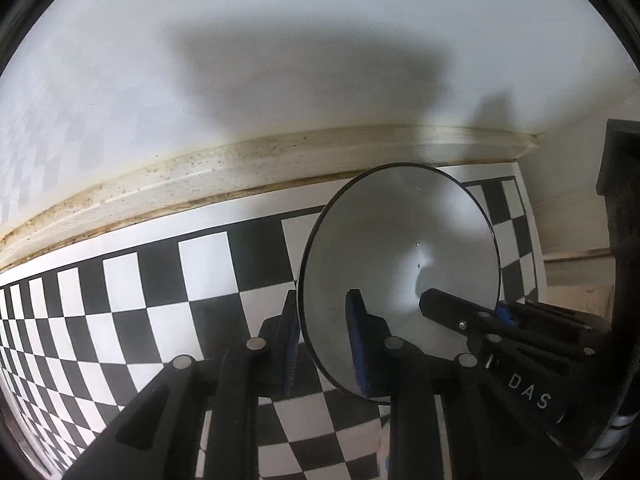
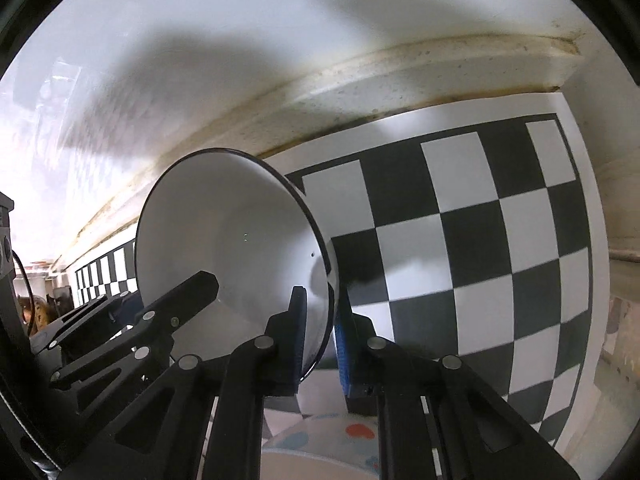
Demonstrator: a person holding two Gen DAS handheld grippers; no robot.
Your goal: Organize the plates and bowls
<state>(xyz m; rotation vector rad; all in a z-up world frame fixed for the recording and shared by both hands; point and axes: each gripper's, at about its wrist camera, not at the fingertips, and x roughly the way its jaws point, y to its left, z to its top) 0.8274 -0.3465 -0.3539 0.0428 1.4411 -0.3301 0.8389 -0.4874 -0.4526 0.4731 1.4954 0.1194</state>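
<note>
A white bowl (image 1: 400,248) with a thin dark rim hangs tilted above the black-and-white checkered mat (image 1: 160,280). My left gripper (image 1: 323,320) is shut on its left rim, one blue pad inside the bowl and one outside. In the right wrist view the same bowl (image 2: 232,240) fills the left centre. There my right gripper (image 2: 320,308) is shut on the opposite rim, again with a pad on each side. Each gripper shows in the other's view: the right gripper (image 1: 470,308) and the left gripper (image 2: 166,294).
The checkered mat (image 2: 480,220) runs up to a stained seam (image 1: 200,184) below a pale wall. A dark block (image 1: 624,200) stands at the right edge. Below my right gripper lies a pale dish with coloured heart shapes (image 2: 356,430).
</note>
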